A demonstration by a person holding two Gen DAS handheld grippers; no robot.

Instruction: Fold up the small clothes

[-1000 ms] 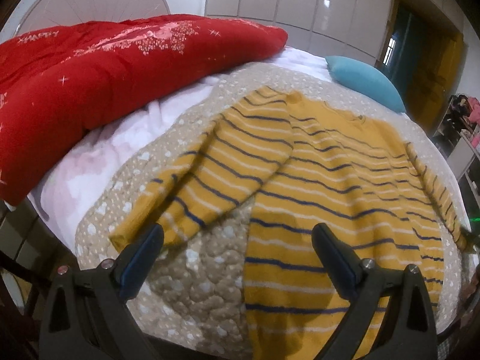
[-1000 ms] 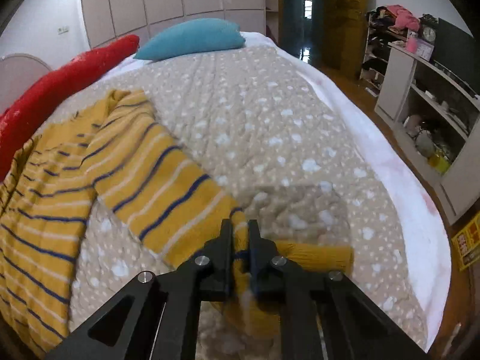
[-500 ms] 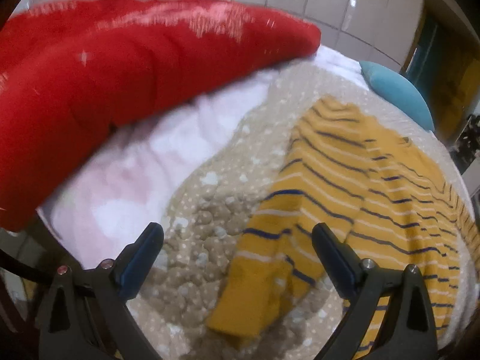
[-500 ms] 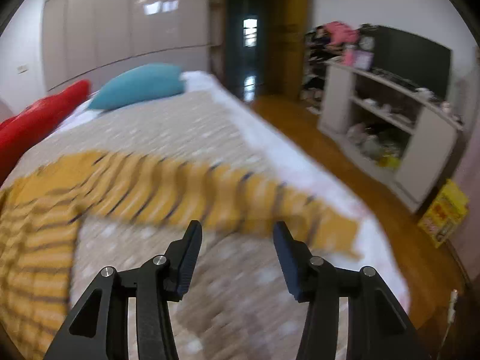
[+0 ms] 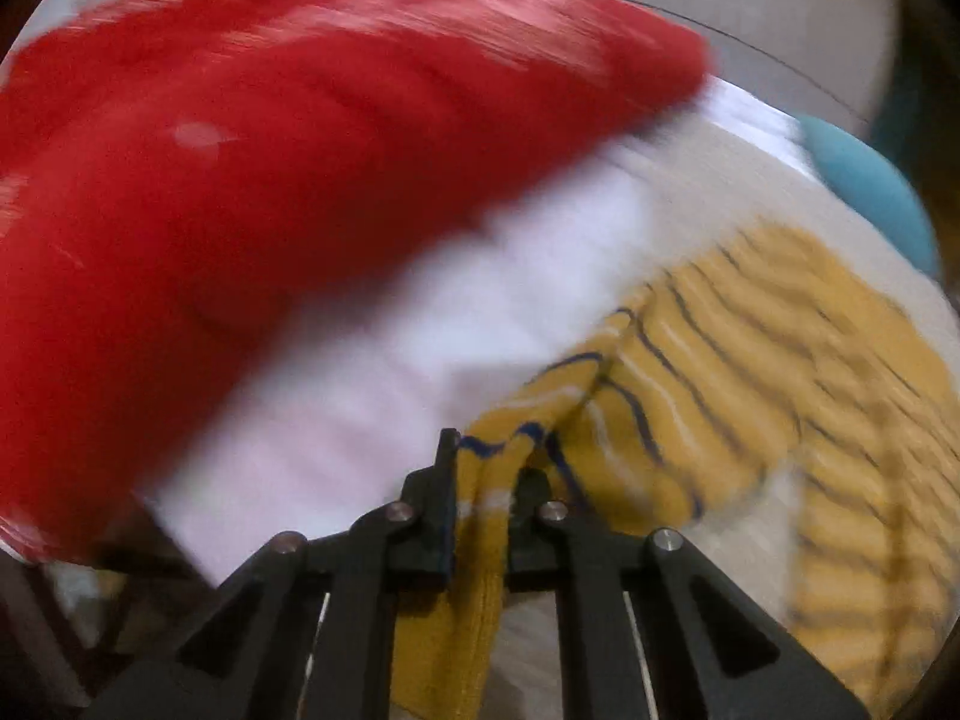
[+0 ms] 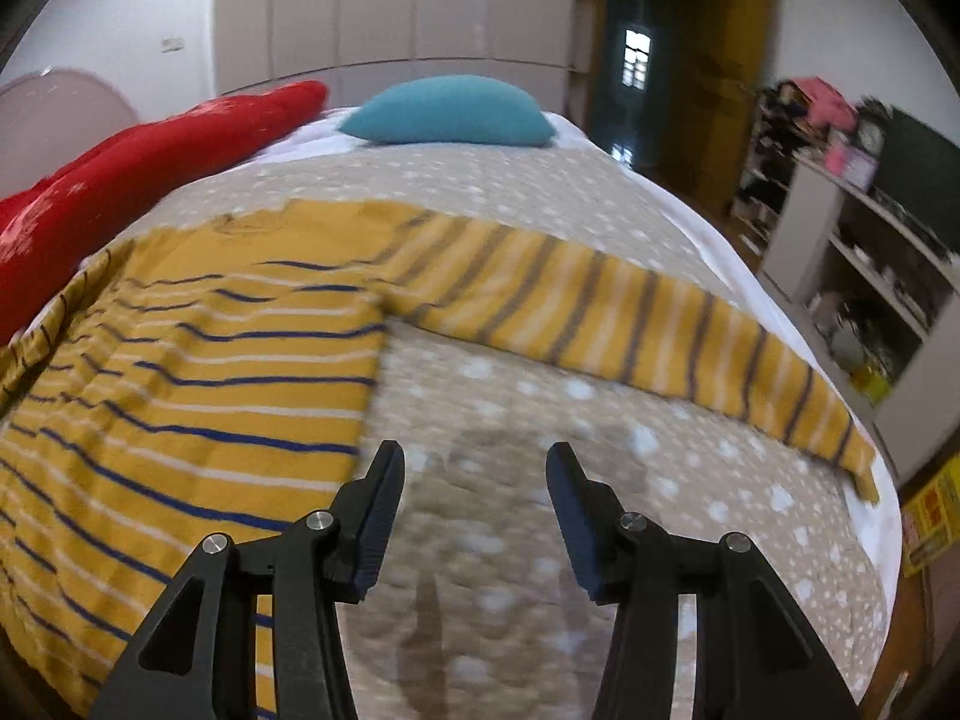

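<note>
A yellow sweater (image 6: 198,354) with blue and white stripes lies on the beige dotted quilt (image 6: 510,426). Its right sleeve (image 6: 606,324) lies stretched out flat toward the bed's right edge. My right gripper (image 6: 474,480) is open and empty above the quilt, just right of the sweater's body. In the blurred left wrist view my left gripper (image 5: 483,480) is shut on the cuff of the left sleeve (image 5: 498,456), which rises bunched from the sweater's body (image 5: 810,360).
A red duvet (image 5: 270,180) lies along the bed's left side, over a white sheet (image 5: 420,348). A teal pillow (image 6: 447,111) sits at the head of the bed. Shelving (image 6: 858,276) stands to the right of the bed.
My left gripper moved to the left sleeve's cuff and shut on it. My right gripper let go of the right sleeve, which now lies stretched out, and moved back toward the sweater's body.
</note>
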